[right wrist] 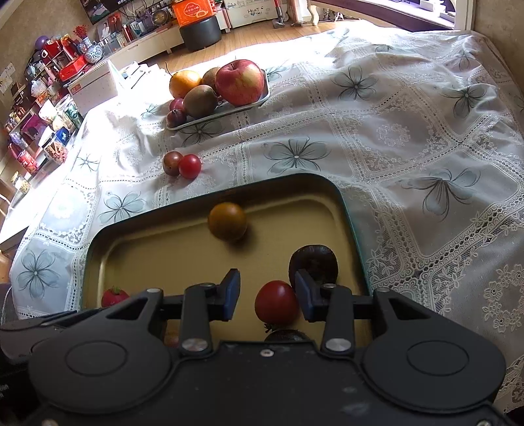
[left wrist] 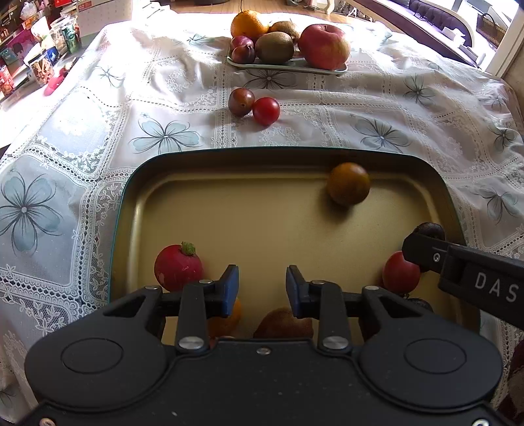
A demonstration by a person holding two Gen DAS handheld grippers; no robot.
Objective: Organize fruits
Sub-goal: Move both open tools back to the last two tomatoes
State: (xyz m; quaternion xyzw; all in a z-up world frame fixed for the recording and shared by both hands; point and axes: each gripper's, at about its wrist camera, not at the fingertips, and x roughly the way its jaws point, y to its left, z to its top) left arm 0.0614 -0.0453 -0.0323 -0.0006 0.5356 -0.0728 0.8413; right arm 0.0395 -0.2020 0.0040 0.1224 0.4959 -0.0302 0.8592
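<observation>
Left gripper (left wrist: 262, 288) spread apart, blue pads holding nothing, hovering low over near part of the big tray (left wrist: 229, 157). Right gripper (right wrist: 267, 295) also parted, pinching nothing; red tomato (right wrist: 276, 301) seen between its fingers, close to the right pad, contact not clear. Both tools pointing forward over the tray, the right one tilted and reaching in from the right side in the left wrist view.

Big tray with dark rim and beige inside, on a lace tablecloth (left wrist: 393, 108) with grey flower print. Inside: an orange-brown round fruit (left wrist: 348, 183) near the far right corner, a red radish-like piece with green top (left wrist: 178, 267) at the left wall, a dark wrinkled fruit (right wrist: 312, 263) near the right wall, just beyond the red tomato.

On the cloth beyond the tray: a purple plum (left wrist: 241, 101) touching a small red tomato (left wrist: 266, 110). Farther away, a small plate (left wrist: 285, 67) with a red apple (left wrist: 324, 46), kiwis (left wrist: 274, 47), an orange (left wrist: 249, 24) and two dark plums (left wrist: 243, 49).
</observation>
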